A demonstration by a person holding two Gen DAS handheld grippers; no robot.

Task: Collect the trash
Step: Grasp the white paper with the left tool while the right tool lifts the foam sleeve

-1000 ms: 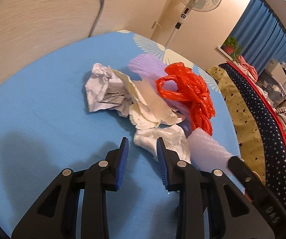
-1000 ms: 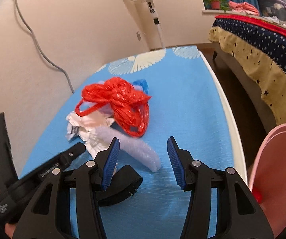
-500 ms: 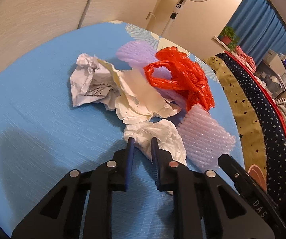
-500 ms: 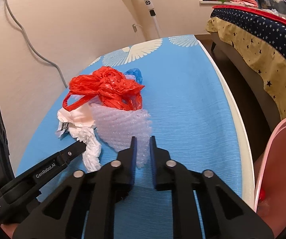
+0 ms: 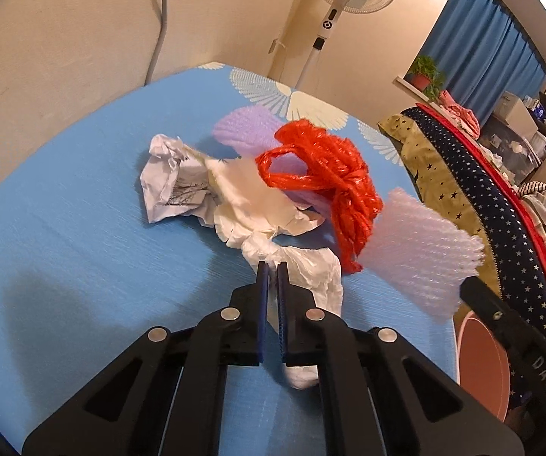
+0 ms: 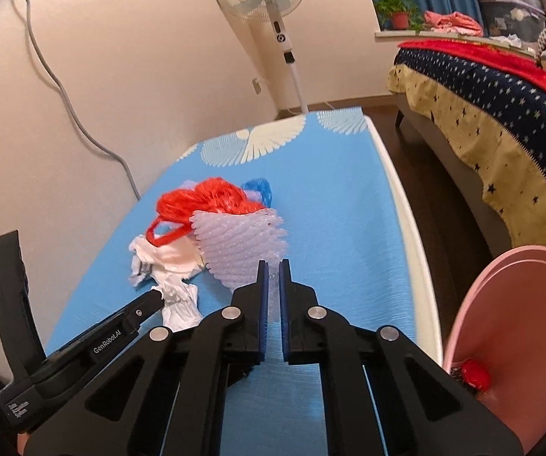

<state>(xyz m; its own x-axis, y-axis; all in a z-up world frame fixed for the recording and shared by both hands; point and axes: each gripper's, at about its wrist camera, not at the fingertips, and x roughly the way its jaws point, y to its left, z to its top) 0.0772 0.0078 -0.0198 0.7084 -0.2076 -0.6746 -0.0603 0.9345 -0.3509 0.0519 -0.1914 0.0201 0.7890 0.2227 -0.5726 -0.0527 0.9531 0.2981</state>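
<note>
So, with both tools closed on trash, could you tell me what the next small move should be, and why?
Probably swing the right tool, gripping the foam net, across to the pink bin and release; the left tool holds white crumpled paper, so it could follow.

A pile of trash lies on the blue cloth-covered table (image 6: 349, 197), toward its wall side. In the left wrist view, the crumpled white printed paper (image 5: 170, 182) sits at the pile's left, the torn cream paper sheet (image 5: 258, 197) just right of it, and the red knotted plastic bag (image 5: 330, 171) right again, partly over the lilac foam net sleeve (image 5: 246, 129) behind. The white crumpled tissue (image 5: 311, 269) lies in front. The white foam mesh sleeve (image 6: 240, 243) stands before the bag. The pink plastic bin (image 6: 516, 326) is beyond the table's right edge.
</note>
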